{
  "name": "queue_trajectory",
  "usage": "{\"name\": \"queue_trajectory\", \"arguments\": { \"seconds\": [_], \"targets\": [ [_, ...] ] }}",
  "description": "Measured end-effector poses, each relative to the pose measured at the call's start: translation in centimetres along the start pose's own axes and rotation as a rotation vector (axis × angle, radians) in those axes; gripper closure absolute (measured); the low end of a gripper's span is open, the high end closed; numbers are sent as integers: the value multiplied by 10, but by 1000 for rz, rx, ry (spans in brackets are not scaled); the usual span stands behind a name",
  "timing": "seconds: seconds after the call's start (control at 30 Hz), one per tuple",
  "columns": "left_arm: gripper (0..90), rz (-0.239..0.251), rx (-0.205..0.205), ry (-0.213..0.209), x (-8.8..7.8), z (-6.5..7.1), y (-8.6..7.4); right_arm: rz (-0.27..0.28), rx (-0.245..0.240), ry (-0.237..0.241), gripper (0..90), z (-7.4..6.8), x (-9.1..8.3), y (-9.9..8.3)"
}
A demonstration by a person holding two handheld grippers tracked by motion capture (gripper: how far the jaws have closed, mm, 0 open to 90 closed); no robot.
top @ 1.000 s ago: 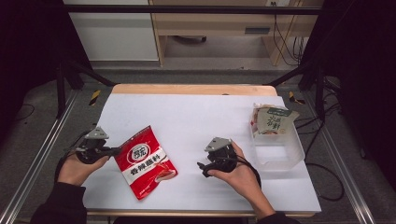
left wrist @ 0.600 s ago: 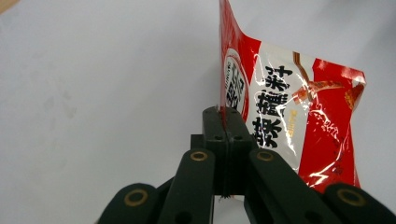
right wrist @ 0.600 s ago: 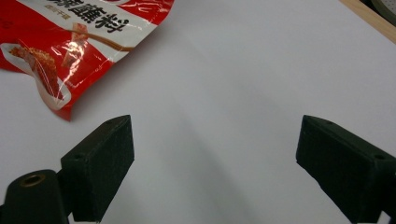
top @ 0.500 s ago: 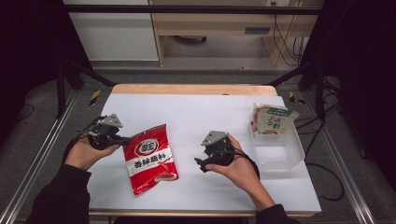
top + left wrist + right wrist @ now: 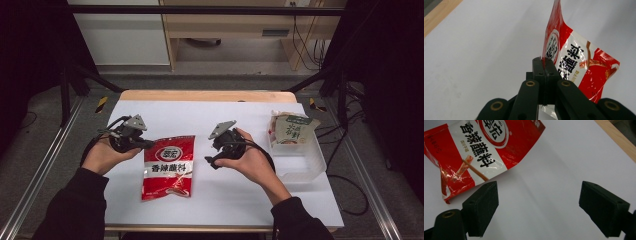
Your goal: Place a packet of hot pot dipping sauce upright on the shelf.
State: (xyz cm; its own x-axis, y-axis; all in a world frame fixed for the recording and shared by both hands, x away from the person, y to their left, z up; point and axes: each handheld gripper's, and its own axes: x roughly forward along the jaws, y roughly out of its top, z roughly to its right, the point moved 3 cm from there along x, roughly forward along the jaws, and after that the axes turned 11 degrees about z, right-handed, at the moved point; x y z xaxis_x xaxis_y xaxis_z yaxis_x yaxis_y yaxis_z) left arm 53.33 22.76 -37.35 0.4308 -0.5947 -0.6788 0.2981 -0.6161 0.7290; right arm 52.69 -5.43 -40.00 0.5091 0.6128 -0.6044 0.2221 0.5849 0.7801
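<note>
**Left gripper pinches the packet's edge, right gripper waits wide**

Start with the table point(image 5: 225, 195): white top, wooden far edge. At its right side sits a clear tub point(image 5: 305, 165), and a green-and-white pouch point(image 5: 291, 129) leans in the tub's far end.

Centre-left lies the red packet point(image 5: 169, 167), a flat sachet with a white label panel. Most of it rests on the table, between the two hands. In the left gripper view its near edge rises off the surface and the film bends in a soft curve.

Now the left gripper point(image 5: 143, 144): its jaws are pressed together on the packet's upper left edge, right at the seam, as the left gripper view confirms point(image 5: 544, 65). The right gripper point(image 5: 211, 161) hovers just beside the packet's right side, jaws spread wide with nothing between them, bare table showing in the gap.

My read on handling: the packet looks light, thin and floppy, with glossy film that could slip. It will sag from a single corner pinch. The flat sealed edges look like the safest hold; the filled middle would crumple. A second pinch at the opposite edge would steady it.
</note>
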Motion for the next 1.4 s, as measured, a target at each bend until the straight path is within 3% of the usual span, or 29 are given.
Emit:
{"name": "queue_trajectory", "arguments": {
  "seconds": [0.27, 0.53, 0.73, 0.83, 0.93, 1.03, 1.4],
  "targets": [
    [900, 13, 16, -16, 4, 2, 11, -23, -25, 50, 220, 7, 4, 19],
    [900, 11, 30, -14, 2, 4, 17, -24, -44, 69, 290, 16, 8, 30],
    [900, 17, 51, -25, 3, 7, 24, -31, -71, 77, 290, 18, 14, 39],
    [900, 16, 51, -24, 4, 8, 24, -18, -58, 96, 301, 18, 17, 41],
    [900, 22, 54, -26, 5, 9, 26, -25, -57, 138, 364, 15, 26, 41],
    [900, 21, 56, -27, 5, 9, 27, -29, -62, 147, 398, 14, 31, 41],
    [900, 42, 65, -43, 0, 12, 29, -60, -120, 241, 591, 6, 47, 46]
  ]
}}
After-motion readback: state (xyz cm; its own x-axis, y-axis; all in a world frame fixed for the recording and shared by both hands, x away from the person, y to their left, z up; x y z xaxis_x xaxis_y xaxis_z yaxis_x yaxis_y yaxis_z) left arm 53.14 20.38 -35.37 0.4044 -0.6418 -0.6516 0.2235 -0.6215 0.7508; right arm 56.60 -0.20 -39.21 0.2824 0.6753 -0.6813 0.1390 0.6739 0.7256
